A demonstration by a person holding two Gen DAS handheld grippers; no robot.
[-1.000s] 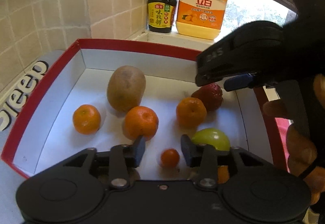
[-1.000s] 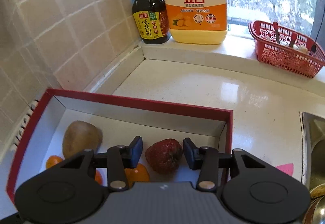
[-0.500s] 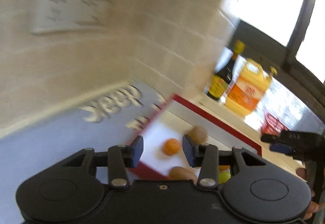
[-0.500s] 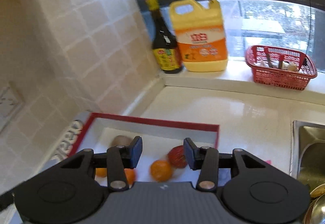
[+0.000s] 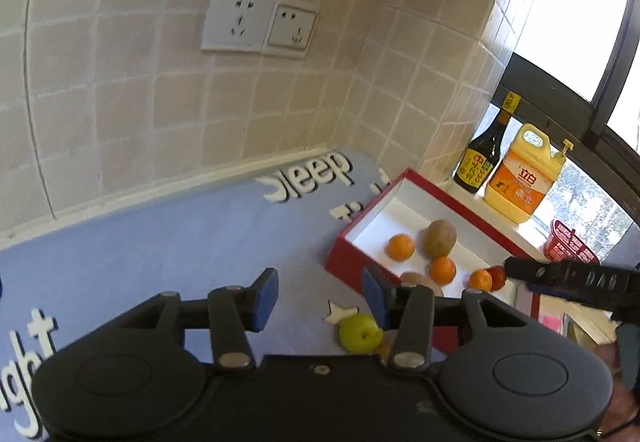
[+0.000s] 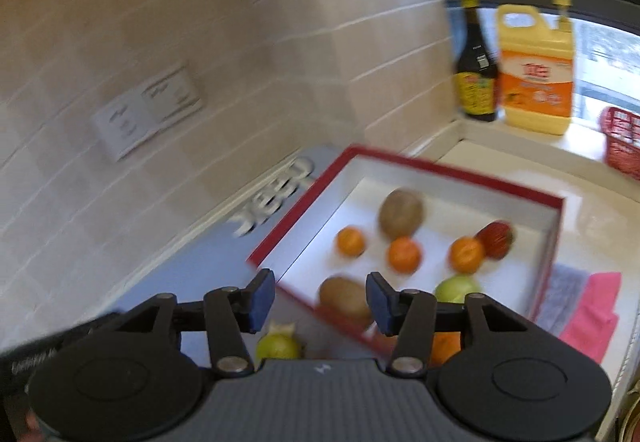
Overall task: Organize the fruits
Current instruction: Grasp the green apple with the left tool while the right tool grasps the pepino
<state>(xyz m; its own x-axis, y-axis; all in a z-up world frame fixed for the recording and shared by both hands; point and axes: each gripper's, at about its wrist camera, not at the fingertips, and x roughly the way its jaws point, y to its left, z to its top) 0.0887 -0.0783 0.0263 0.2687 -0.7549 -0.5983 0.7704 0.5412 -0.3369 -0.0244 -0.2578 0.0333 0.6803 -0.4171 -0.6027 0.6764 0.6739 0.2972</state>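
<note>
A red box with a white inside sits on a blue mat by the tiled wall. It holds several oranges, kiwis, a red fruit and a green apple. Another green apple lies on the mat outside the box. My left gripper is open and empty, high above the mat. My right gripper is open and empty above the box's near corner. The right view is blurred.
A soy sauce bottle and a yellow detergent jug stand on the window sill, with a red basket beyond. Wall sockets are above the mat. Pink and grey cloths lie right of the box.
Both grippers have pulled up and back from the box. The left one swung left over the mat. Both stayed open and empty.
</note>
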